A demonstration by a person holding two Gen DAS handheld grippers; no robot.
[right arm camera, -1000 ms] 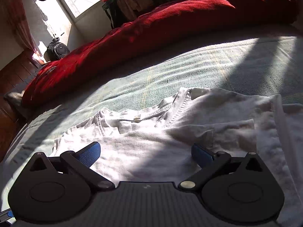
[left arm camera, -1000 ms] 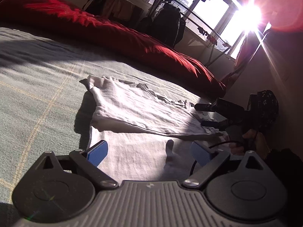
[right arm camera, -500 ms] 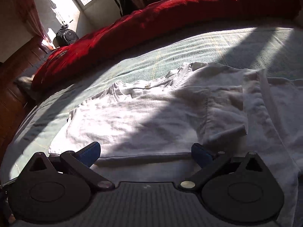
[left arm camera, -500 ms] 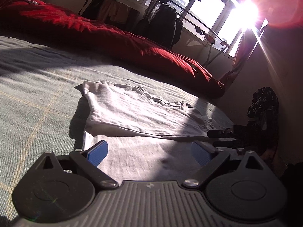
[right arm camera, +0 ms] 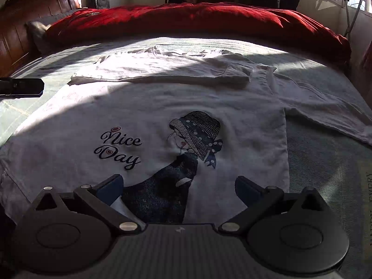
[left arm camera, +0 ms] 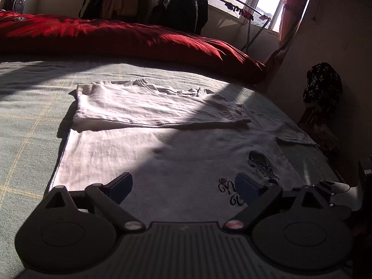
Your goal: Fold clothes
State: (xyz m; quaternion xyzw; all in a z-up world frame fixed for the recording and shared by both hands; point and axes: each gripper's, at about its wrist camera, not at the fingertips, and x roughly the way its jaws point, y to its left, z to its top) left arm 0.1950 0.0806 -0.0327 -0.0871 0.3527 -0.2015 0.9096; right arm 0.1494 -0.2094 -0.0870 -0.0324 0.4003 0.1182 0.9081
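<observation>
Both grippers are drawing back toward the near edge of the bed compared with a second ago, so that far more of the white T-shirt (right arm camera: 162,107) is now showing, printed front included. It is lying flat on the green bedspread (left arm camera: 30,107); its far side is folded over toward the middle as a long flap (left arm camera: 148,107), at twelve o'clock from the right gripper (right arm camera: 179,187). One sleeve (right arm camera: 325,114) is lying spread out at two o'clock in the right wrist view.

Jaws on the right gripper are standing wide, holding nothing, above the printed figure (right arm camera: 193,137). Those of the left gripper (left arm camera: 183,184) are likewise wide and holding nothing, over the near part of the shirt.

Judging what could go wrong: the flap is resting loose, so a pinch taken too deep on the near edge is likely to drag both the shirt and the bedspread, pulling the fold askew. Hard sun and shadow are also blurring where the cloth edges are lying, which could put a grasp off the hem.

Counting: one T-shirt, one folded flap, one sleeve in view, two grippers, one red duvet (right arm camera: 186,21) along the far side.
</observation>
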